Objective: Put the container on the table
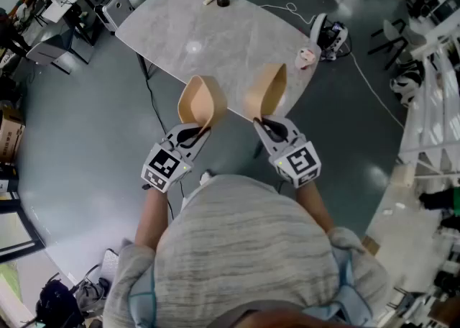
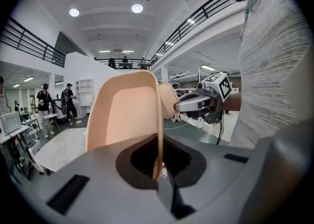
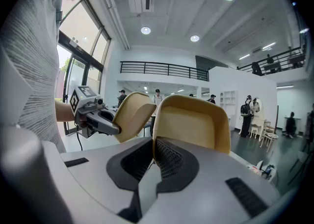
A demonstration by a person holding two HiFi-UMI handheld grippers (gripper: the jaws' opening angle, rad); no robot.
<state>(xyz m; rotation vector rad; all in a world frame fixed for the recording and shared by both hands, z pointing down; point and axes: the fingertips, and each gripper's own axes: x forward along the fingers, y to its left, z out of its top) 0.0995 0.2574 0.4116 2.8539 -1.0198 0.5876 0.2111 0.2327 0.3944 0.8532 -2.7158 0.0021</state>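
Pinched by the rim in the left gripper (image 1: 191, 132), a tan container (image 1: 203, 103); likewise a second container (image 1: 264, 90) in the right gripper (image 1: 269, 125), both aloft short of the near edge of the table (image 1: 215, 39). Probably light, thin, slightly bendy; best gripped at the rim.

Open-plan lab/office hall, mezz. railing (image 3: 157, 68), desks (image 1: 56, 8), ceiling lights (image 2: 137, 8)

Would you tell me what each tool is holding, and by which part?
The left tool grips the left container by its thin wall at the rim; the right tool grips the right container the same way.
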